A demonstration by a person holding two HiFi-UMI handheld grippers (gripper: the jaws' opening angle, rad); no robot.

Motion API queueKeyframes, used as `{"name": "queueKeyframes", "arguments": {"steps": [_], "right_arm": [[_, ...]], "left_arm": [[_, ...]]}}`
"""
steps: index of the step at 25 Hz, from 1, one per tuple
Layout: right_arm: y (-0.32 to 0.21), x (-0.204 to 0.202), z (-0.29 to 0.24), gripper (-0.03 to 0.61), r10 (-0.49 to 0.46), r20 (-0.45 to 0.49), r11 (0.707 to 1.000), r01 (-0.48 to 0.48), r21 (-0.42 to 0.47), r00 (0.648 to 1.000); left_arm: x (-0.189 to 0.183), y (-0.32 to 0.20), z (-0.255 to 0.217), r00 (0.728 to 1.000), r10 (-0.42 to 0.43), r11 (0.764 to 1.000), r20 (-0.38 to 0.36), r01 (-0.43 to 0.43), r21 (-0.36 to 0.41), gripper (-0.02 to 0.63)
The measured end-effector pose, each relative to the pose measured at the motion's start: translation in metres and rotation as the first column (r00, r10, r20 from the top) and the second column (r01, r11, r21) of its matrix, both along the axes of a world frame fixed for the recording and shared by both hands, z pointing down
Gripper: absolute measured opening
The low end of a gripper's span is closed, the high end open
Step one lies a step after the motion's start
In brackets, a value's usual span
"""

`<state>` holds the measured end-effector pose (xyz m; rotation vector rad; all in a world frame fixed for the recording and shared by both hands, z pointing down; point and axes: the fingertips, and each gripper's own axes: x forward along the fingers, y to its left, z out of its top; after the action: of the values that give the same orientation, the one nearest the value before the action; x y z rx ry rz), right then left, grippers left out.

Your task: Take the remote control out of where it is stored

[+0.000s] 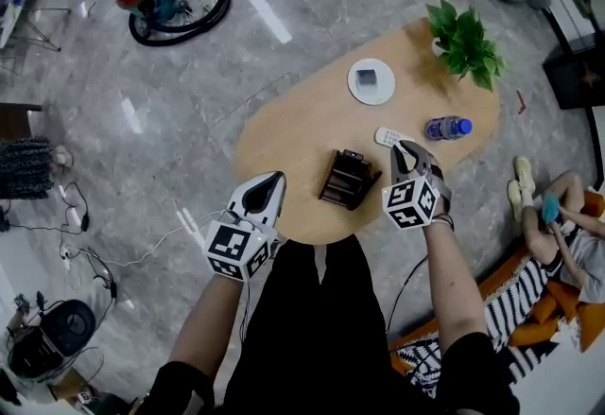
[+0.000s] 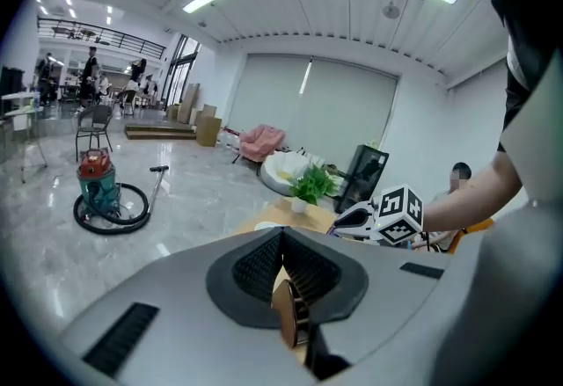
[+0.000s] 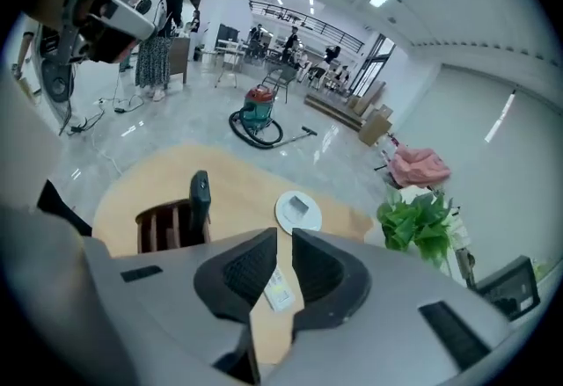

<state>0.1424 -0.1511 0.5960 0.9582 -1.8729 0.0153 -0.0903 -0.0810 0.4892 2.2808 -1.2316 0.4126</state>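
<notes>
An oval tabletop (image 1: 284, 134) carries a slatted wooden rack (image 1: 348, 179), evidently the storage spot. The left claw (image 1: 271, 182) hangs fully closed and empty at the rack's 8 o'clock, off the edge, likely because one hand suffices. The right claw (image 1: 403, 150), at 3 o'clock, holds its jaws a narrow gap apart above the white remote (image 1: 386, 134). The remote lies flat at 1 o'clock, clear of the rack and seemingly unpinched. A dark slim thing (image 3: 201, 193), perhaps another handset, stands in the rack.
</notes>
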Motion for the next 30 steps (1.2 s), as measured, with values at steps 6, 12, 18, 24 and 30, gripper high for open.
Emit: {"name": "queueKeyframes", "arguments": {"steps": [6, 12, 18, 24, 30], "right_arm": [[0.029, -0.010, -0.078, 0.051, 0.152, 0.171, 0.985, -0.163, 0.053, 0.973], [0.065, -0.020, -0.139, 0.041, 0.243, 0.307, 0.952, -0.287, 0.104, 0.920], [0.101, -0.027, -0.164, 0.041, 0.309, 0.422, 0.919, -0.382, 0.099, 0.853], [0.111, -0.037, -0.171, 0.041, 0.305, 0.428, 0.915, -0.386, 0.115, 0.851], [0.108, -0.042, -0.165, 0.041, 0.293, 0.433, 0.924, -0.368, 0.099, 0.852]], "left_arm": [[-0.004, 0.006, -0.043, 0.998, 0.054, 0.997, -0.013, -0.053, 0.054, 0.006], [-0.003, 0.018, -0.064, 0.995, 0.100, 0.991, -0.008, -0.099, 0.088, 0.006], [0.003, 0.033, -0.082, 0.988, 0.151, 0.982, -0.032, -0.146, 0.121, 0.006], [0.002, 0.035, -0.099, 0.980, 0.185, 0.972, -0.069, -0.172, 0.159, 0.006], [-0.005, 0.036, -0.094, 0.984, 0.174, 0.974, -0.048, -0.164, 0.154, 0.006]]}}
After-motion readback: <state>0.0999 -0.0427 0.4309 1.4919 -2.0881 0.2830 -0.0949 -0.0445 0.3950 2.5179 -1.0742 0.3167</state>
